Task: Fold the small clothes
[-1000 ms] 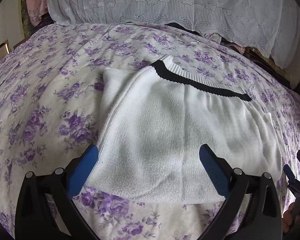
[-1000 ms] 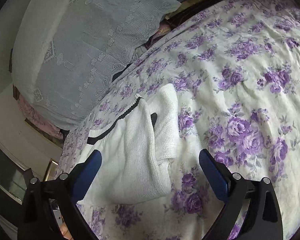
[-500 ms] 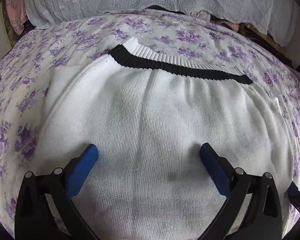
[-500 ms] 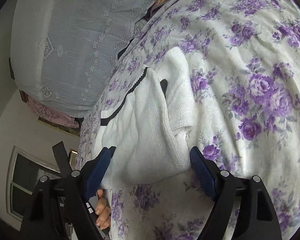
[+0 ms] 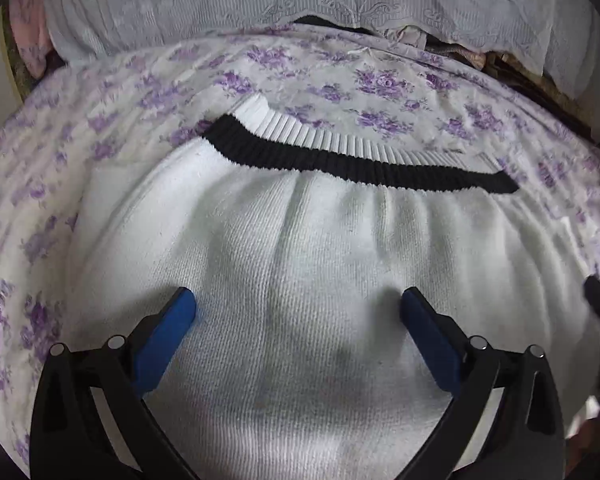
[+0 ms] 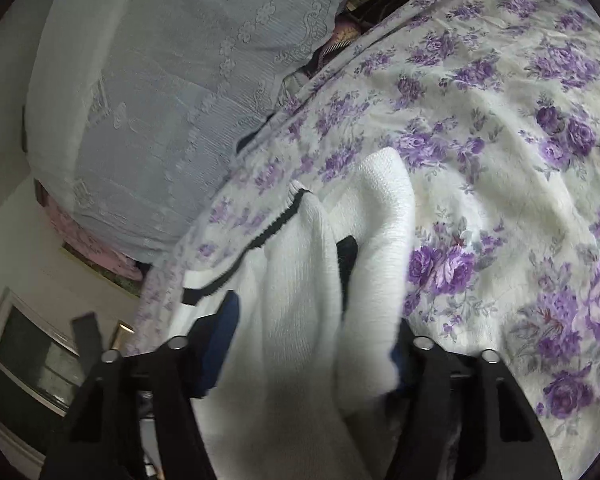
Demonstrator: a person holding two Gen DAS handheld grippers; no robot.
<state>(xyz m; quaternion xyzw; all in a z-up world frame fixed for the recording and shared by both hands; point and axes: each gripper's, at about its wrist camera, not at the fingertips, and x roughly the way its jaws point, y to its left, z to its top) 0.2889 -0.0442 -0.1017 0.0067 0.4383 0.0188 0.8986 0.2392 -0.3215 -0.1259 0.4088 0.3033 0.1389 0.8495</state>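
A white knit sweater (image 5: 300, 240) with a black stripe (image 5: 360, 168) and a ribbed white hem lies on the floral bedspread (image 5: 340, 80). My left gripper (image 5: 297, 294) is open, low over the sweater's middle, its blue pads (image 5: 168, 332) spread wide and nothing pinched between them. In the right wrist view the sweater (image 6: 296, 280) is bunched between the jaws of my right gripper (image 6: 312, 332), which are closing on its side edge. The cloth hides the right pad. A folded-in sleeve (image 6: 384, 208) lies on top.
The purple-flowered bedspread (image 6: 500, 160) stretches to the right of the sweater. A pile covered with white lace cloth (image 5: 300, 0) runs along the back of the bed. A window (image 6: 20, 360) and a wall show at the left in the right wrist view.
Both grippers moved in over the sweater. The left one came from the near edge to above its middle. The right jaws narrowed from wide open and took the sweater's edge between them.
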